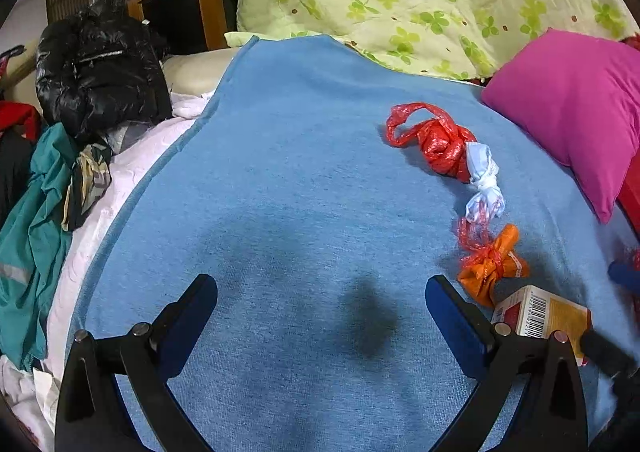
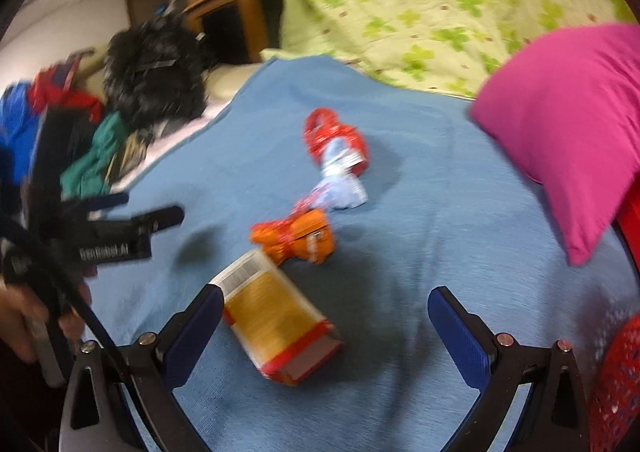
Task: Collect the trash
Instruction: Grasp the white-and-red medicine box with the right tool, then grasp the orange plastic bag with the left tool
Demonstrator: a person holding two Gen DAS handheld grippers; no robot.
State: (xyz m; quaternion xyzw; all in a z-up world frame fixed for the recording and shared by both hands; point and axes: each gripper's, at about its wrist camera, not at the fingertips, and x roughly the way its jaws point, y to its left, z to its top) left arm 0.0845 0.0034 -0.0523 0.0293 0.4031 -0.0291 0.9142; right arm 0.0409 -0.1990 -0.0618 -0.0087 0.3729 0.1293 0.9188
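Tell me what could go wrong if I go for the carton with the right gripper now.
The right gripper is open, but the carton lies skewed, one corner against its left finger; closing may push it aside. The soft blue blanket could bunch into the grip. The orange wrapper lies just beyond and could get dragged along.

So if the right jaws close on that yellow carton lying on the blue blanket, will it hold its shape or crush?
The yellow carton is probably thin card, likely empty, so light and easy to dent. Its flat sides should give steady grip. It lies on soft blue blanket, so a push may drag, not slide.
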